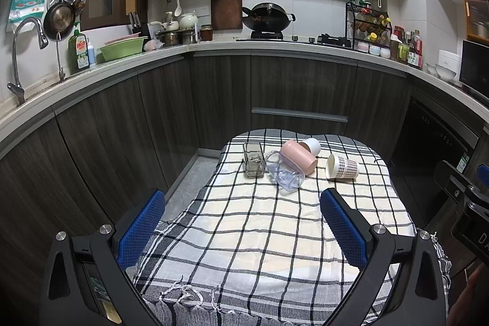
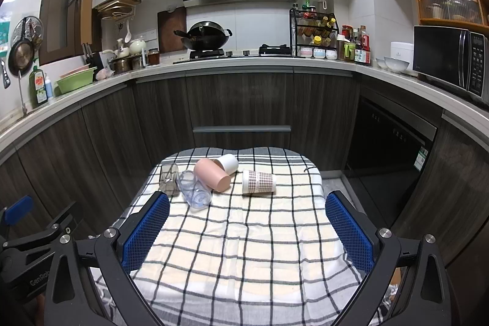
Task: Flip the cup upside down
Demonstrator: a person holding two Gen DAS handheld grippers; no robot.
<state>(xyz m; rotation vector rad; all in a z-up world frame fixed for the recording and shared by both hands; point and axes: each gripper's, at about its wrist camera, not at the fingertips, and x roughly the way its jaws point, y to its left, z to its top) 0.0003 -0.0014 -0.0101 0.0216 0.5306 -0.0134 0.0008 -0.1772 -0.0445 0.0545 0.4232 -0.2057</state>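
Note:
Several cups lie on their sides at the far end of a checked cloth (image 1: 259, 234) (image 2: 244, 249): a grey square glass (image 1: 253, 162) (image 2: 169, 178), a clear plastic cup (image 1: 284, 174) (image 2: 194, 188), a pink cup (image 1: 298, 156) (image 2: 212, 174), a white cup (image 1: 311, 145) (image 2: 228, 163) and a checked paper cup (image 1: 342, 167) (image 2: 259, 182). My left gripper (image 1: 243, 203) is open and empty, well short of the cups. My right gripper (image 2: 247, 205) is open and empty, also short of them.
Dark kitchen cabinets (image 2: 241, 103) and a counter run behind the table. A wok (image 2: 204, 35) sits on the stove, a microwave (image 2: 449, 60) on the right. The other gripper shows at each view's edge (image 1: 467, 203) (image 2: 27, 243).

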